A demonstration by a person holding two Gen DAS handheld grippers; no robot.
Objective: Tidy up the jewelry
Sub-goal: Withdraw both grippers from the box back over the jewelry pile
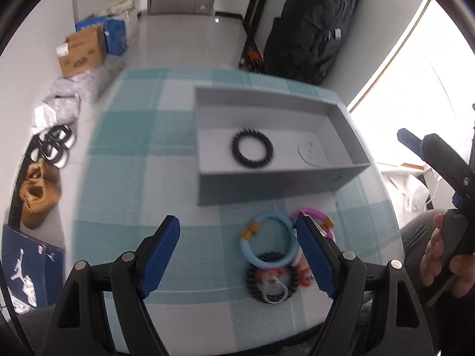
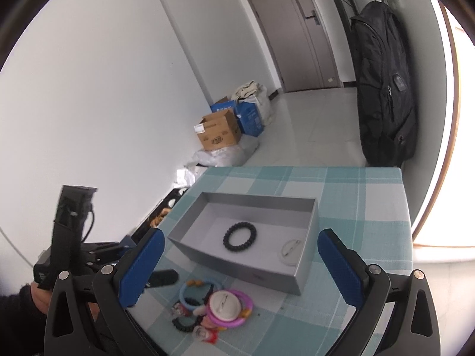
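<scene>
A grey tray on the checked cloth holds a black beaded bracelet and a white round disc. In front of it lies a jewelry pile: a light blue bracelet, a pink ring bracelet, another black bracelet and a white disc. My left gripper hovers open over the pile, its right finger above the pink ring. My right gripper stands wide open and empty, back from the tray.
The teal checked table ends near the tray's far side. A black backpack hangs beyond it. Cardboard and blue boxes, bags and shoes line the floor on the left. A person's hand grips the right tool.
</scene>
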